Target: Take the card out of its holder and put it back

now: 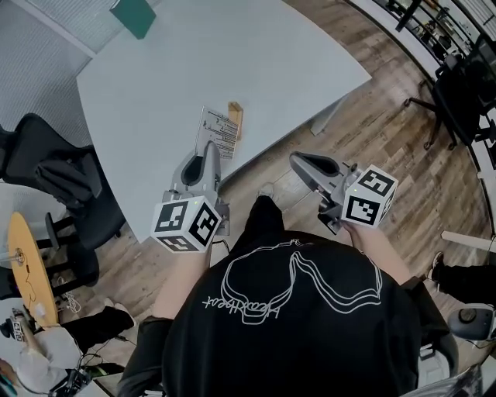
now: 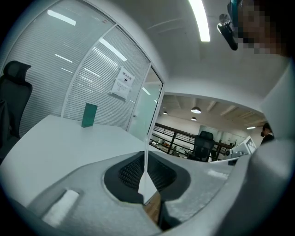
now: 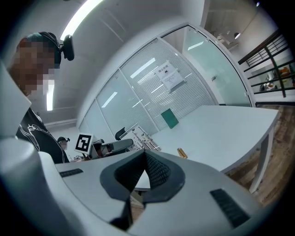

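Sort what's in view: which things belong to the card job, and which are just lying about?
Job: card, clamped in the left gripper; wooden holder, empty on the table.
Lying about: green upright panel at the table's far side; black office chair.

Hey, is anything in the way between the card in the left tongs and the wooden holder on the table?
Nothing visible is. The left tongs pinch the card close beside the wooden holder, with only bare table between them. The right tongs are off to the side, past the table's edge.
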Demonstrator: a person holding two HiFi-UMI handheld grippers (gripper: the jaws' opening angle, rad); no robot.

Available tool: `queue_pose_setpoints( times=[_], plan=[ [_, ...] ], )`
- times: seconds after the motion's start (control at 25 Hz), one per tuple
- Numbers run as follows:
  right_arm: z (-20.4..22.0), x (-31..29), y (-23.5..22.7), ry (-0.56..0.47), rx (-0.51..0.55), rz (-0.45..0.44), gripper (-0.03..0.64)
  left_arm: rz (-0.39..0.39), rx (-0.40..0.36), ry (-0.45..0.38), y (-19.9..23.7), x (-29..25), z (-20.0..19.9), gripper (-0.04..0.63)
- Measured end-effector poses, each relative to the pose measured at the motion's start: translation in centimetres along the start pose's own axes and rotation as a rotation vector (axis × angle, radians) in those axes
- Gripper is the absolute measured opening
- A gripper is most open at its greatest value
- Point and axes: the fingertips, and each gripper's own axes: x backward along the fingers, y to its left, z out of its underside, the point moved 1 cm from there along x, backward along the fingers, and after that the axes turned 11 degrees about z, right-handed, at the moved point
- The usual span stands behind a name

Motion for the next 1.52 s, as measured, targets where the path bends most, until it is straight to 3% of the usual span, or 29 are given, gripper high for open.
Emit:
queue_pose_setpoints(
  times=[0.64,0.96,1.52],
  plan=[
    [2.5,0.7,4.0,0.048,0.048,-0.037,0.009,0.055,0.092,0.081,-3.1,6.1,4.3,0.026],
    [2.3,0.7,4.2,0.056,0.048,-0.028,0.009,0.049,0.118,0.073,-2.9,6.6,4.0,0.026],
    [2.1,0.6,3.8,0.025,0.032,-0.036,0.009,0.029,0.097,0.026,-2.6,5.8,2.4,0.026]
  ],
)
